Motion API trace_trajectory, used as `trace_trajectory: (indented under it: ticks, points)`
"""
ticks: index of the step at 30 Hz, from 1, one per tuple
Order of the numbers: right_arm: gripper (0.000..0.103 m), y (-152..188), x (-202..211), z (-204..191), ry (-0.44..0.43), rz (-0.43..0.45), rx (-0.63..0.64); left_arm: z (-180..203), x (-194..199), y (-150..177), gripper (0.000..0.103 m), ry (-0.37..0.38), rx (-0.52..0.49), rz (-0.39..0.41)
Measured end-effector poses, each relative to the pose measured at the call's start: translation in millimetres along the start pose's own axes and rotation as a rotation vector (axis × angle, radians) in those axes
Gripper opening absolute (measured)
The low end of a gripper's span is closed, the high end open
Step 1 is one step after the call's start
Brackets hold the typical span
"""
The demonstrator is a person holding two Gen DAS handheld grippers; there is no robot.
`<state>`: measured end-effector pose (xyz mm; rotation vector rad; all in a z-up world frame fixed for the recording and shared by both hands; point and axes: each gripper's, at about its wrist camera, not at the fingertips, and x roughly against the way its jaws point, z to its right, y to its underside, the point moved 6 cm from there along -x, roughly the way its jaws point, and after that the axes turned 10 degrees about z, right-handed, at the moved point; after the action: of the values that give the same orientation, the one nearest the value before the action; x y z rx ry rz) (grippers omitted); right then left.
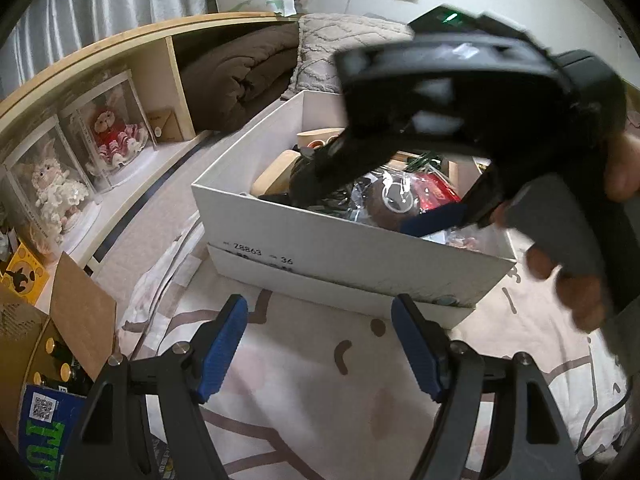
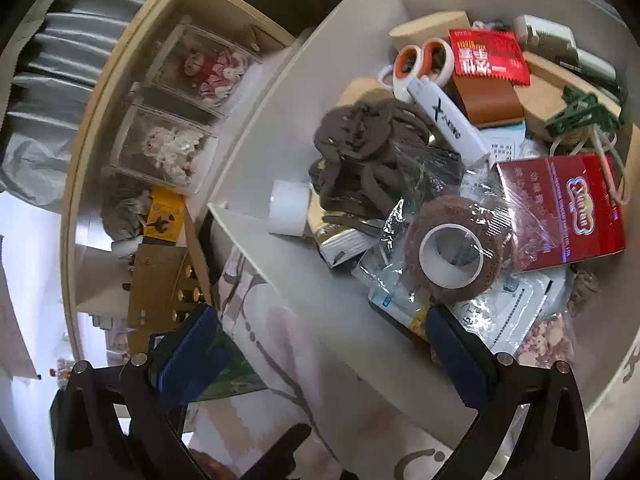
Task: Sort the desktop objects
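A white cardboard box (image 1: 340,248) stands on a patterned sheet, full of small items. In the right wrist view it holds a brown bandage roll (image 2: 456,240) in clear wrap, a red packet (image 2: 560,208), orange-handled scissors (image 2: 420,60), a white stick (image 2: 448,120), a bundle of brown fabric strips (image 2: 360,148) and a white tape roll (image 2: 288,208). My right gripper (image 2: 320,348) hangs open over the box's near wall, nothing between its pads. A hand holds it over the box in the left wrist view, right gripper (image 1: 380,196). My left gripper (image 1: 320,348) stands open and empty in front of the box.
A wooden shelf (image 1: 120,52) on the left holds dolls in clear cases (image 1: 112,136). A folded brown blanket (image 1: 240,76) and a pillow lie behind the box. An open brown carton (image 1: 76,320) sits at the lower left. The pale cartoon-print sheet (image 1: 320,400) spreads below.
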<state>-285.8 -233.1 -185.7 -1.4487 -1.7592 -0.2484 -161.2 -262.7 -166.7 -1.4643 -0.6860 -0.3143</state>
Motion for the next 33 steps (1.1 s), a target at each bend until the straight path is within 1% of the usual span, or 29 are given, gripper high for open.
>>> trace_trajectory:
  ticks: [4,7,9,12,16,19,23,26,33]
  points:
    - [0.103,-12,29,2,0.025,0.078,0.037,-3,0,0,0.074,0.0,0.012,0.004]
    - [0.103,-22,45,11,0.032,0.123,0.012,-1,1,0,0.074,0.009,0.018,0.006]
    - [0.103,-27,47,18,0.039,0.136,-0.002,1,1,0,0.074,0.015,0.013,0.007]
    - [0.103,-33,42,16,0.035,0.149,0.034,5,2,0,0.074,0.019,0.008,0.008]
    - [0.103,-39,28,9,0.033,0.154,0.077,6,2,2,0.074,0.021,0.009,0.002]
    - [0.103,-45,18,9,0.057,0.146,0.069,8,1,3,0.074,0.019,0.003,-0.005]
    - [0.103,-38,7,16,0.08,0.101,0.055,8,-1,2,0.074,0.02,0.008,-0.008]
    - [0.103,-30,4,23,0.066,0.066,0.024,12,-1,2,0.074,0.025,0.006,-0.01]
    - [0.103,-30,29,25,0.045,0.128,0.019,18,1,-2,0.074,0.027,-0.005,-0.005]
